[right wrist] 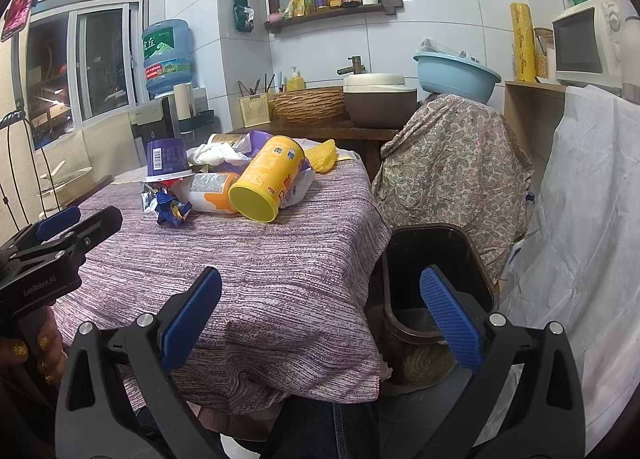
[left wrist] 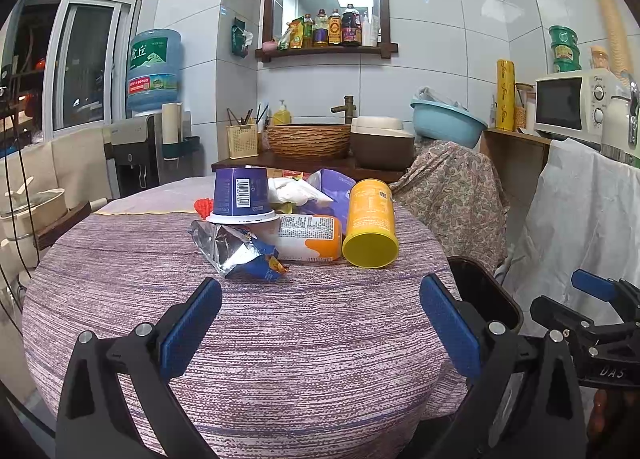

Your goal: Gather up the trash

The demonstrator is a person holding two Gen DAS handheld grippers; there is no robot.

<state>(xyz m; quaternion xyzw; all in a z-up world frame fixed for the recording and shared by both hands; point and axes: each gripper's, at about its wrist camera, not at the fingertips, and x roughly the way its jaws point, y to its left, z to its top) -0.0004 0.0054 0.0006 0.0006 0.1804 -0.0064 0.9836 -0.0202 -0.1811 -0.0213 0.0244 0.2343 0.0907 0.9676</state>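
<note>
- Broadly, a table [left wrist: 280,339] under purple woven cloth filled the view, with a dark bin [right wrist: 436,259] just beside its edge at three o'clock.
- Trash lay heaped at twelve o'clock: a yellow can [left wrist: 370,225] on its side, an upturned purple cup [left wrist: 240,193], and a crumpled foil wrapper [left wrist: 240,253].
- Both the left gripper [left wrist: 320,323] and the right gripper [right wrist: 320,319] were spread wide, empty.

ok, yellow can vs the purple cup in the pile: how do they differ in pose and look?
The yellow can lies on its side, its round end facing the cameras; the purple cup stands upside down, white rim at the bottom. The can rests on the tablecloth; the cup perches on other trash, above the foil wrapper. The can is yellow throughout; the cup is dark purple with a barcode. Both sit untouched in the same pile, with both grippers open.
</note>
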